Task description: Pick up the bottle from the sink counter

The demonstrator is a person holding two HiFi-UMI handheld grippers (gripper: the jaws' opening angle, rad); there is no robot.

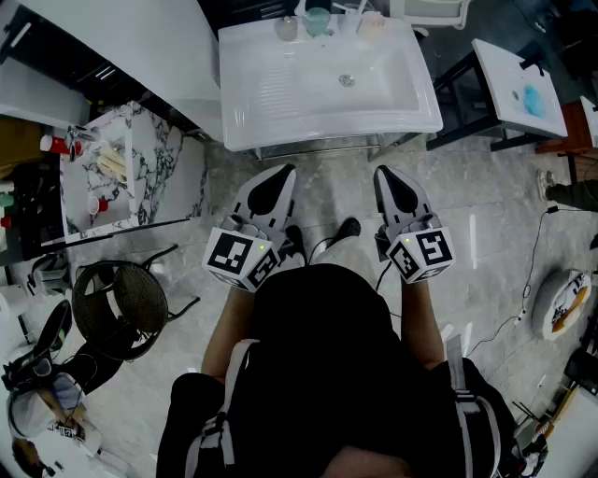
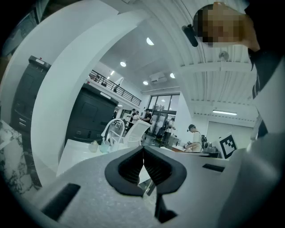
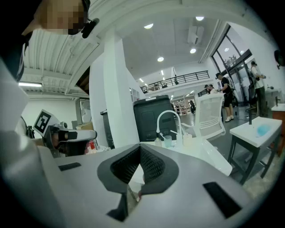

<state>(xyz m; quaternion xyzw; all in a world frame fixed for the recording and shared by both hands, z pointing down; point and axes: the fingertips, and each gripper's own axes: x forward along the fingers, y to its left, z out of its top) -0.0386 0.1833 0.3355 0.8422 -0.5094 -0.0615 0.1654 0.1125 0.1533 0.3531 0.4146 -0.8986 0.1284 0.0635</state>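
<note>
The right gripper (image 1: 385, 175) and left gripper (image 1: 285, 174), both closed and empty, point toward the white ceramic sink (image 1: 318, 129). Its pale upright plastic bottle (image 1: 371, 26) stands well ahead, seemingly nearer the right.

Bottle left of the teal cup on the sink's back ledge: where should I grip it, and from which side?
Take the bottle round its body, coming in level from the front, over the basin. It stands upright, the teal cup sits close on its right, and its top looks too narrow for a sure hold.
</note>
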